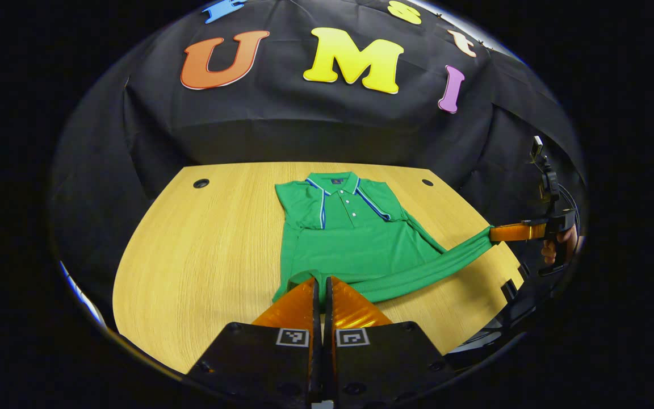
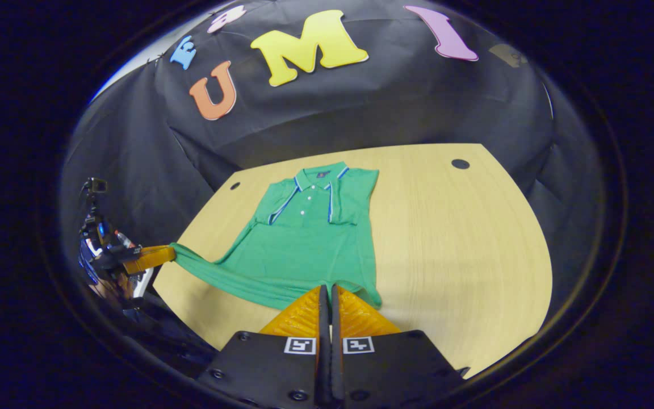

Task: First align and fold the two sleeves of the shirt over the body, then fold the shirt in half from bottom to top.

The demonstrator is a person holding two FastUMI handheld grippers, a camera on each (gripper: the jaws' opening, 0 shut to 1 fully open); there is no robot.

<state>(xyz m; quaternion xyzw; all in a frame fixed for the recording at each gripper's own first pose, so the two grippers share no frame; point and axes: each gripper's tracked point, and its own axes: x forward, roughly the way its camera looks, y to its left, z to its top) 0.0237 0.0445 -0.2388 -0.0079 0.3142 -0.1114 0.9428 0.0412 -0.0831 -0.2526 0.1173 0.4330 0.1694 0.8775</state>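
On a pale wooden counter [image 1: 202,250] lies a green polo shirt [image 1: 349,238], collar toward the black cloth wall, buttons facing up, both sleeves already folded in over the body. Blue and white stripes edge the collar and shoulders. The left hand-held gripper [image 1: 321,284] is clenched on the shirt's bottom hem at one corner, its two fingers closed together with the fabric caught between them. The right hand-held gripper [image 2: 327,291] grips the other bottom corner the same way, fingers pressed tight on the hem. Between the two corners the hem is stretched into a long taut band (it reaches out past the counter's edge in both views). From the left gripper view, the right hand-held gripper shows far off with a hand [image 1: 560,247] wrapped around its handle. Two small dark round holes [image 1: 201,183] mark the counter's far corners.
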